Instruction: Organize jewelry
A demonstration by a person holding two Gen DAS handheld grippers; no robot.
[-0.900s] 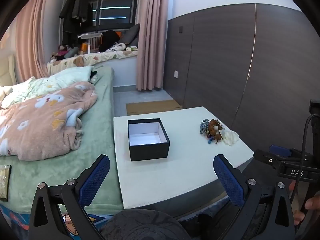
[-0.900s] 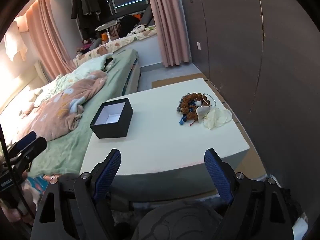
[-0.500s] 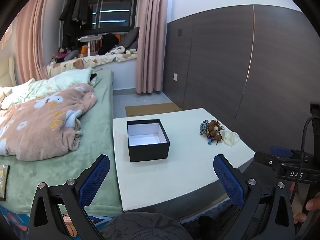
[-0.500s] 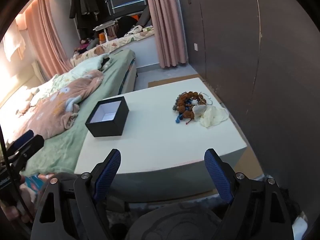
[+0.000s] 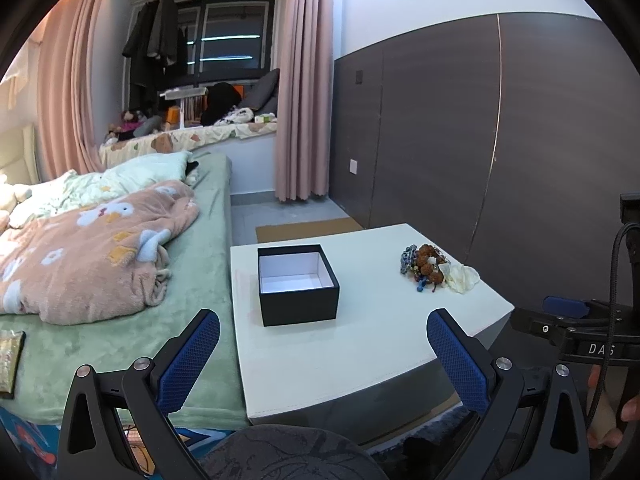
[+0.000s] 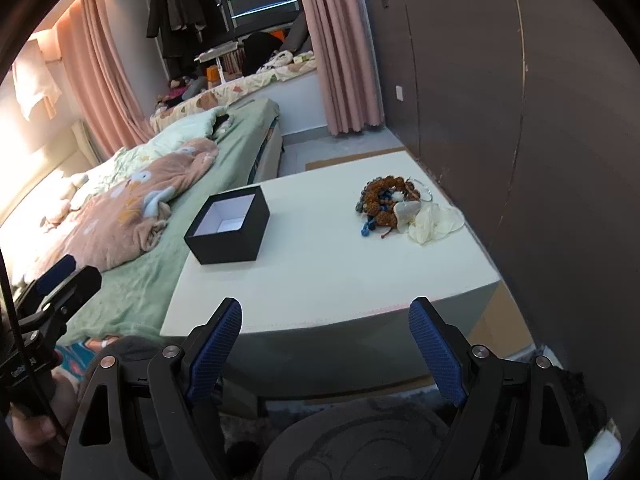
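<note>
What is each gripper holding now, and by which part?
Nothing is held. The left gripper and right gripper are both open and empty; the jewelry pile lies untouched on the table.

right hand-held gripper point(image 6: 325, 312) | moved nearer white table point(image 6: 328, 280) | left view raised slightly

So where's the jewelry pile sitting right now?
In both wrist views the jewelry pile lies on the white table, on its right side near the dark wall panel, touching a white cloth and well apart from the open black box.
</note>
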